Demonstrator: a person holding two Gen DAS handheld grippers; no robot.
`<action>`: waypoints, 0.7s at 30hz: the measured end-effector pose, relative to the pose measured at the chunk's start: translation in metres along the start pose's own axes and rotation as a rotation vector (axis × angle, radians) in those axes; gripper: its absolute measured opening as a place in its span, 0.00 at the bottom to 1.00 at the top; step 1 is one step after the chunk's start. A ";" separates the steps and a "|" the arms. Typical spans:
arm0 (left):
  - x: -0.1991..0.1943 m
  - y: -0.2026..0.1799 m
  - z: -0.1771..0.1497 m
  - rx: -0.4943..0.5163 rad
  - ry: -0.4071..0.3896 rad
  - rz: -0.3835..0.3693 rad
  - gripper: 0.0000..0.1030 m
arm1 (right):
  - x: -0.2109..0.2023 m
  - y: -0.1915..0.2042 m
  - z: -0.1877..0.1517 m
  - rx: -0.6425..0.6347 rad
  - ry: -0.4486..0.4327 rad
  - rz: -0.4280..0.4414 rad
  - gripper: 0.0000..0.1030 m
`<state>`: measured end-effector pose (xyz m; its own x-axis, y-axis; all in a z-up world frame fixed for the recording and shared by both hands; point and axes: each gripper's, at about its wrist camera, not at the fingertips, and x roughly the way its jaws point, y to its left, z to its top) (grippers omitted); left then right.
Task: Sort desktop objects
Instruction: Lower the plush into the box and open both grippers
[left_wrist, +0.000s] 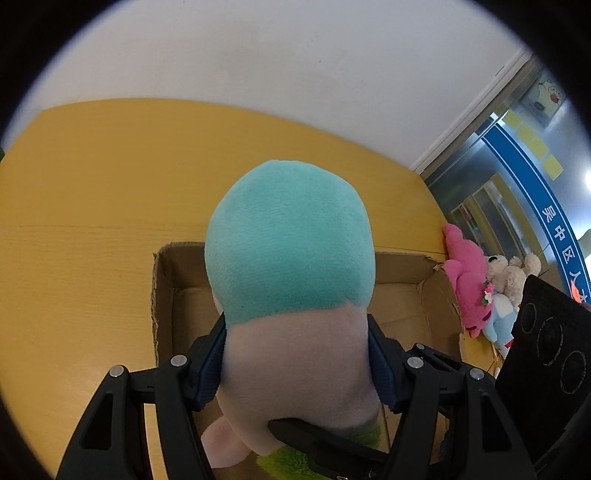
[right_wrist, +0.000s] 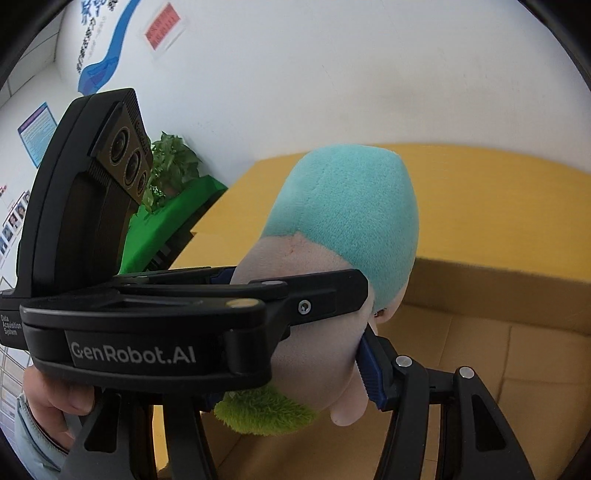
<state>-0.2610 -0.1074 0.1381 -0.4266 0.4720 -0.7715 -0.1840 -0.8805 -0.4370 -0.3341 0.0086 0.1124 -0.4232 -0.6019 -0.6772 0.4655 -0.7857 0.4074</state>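
A plush doll with a teal head (left_wrist: 288, 243), pale pink body and green fuzzy skirt fills the left wrist view. My left gripper (left_wrist: 297, 358) is shut on its pink body and holds it over an open cardboard box (left_wrist: 166, 295). In the right wrist view the same doll (right_wrist: 351, 221) is held above the box floor (right_wrist: 480, 350). The left gripper's body (right_wrist: 147, 325) crosses in front of it. My right gripper (right_wrist: 317, 369) has one blue pad (right_wrist: 369, 369) against the doll's side. Its other finger is hidden behind the left gripper.
The box stands on a yellow table (left_wrist: 92, 184) by a white wall. A pink plush (left_wrist: 467, 280), a beige bear (left_wrist: 509, 273) and a light blue plush (left_wrist: 498, 317) lie right of the box. A green stand with a plant (right_wrist: 170, 192) is at the table's left.
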 end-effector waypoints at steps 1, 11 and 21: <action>0.003 0.002 -0.001 -0.010 0.011 0.002 0.64 | 0.004 -0.003 -0.001 0.005 0.005 0.005 0.55; 0.018 0.030 -0.011 -0.054 0.095 0.036 0.64 | 0.050 -0.018 -0.013 0.030 0.073 0.029 0.56; 0.023 0.048 -0.027 -0.104 0.153 0.092 0.67 | 0.058 -0.011 -0.036 0.025 0.125 0.048 0.58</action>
<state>-0.2558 -0.1378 0.0866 -0.2968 0.3979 -0.8681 -0.0550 -0.9147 -0.4004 -0.3358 -0.0121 0.0465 -0.3003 -0.6176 -0.7269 0.4627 -0.7607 0.4552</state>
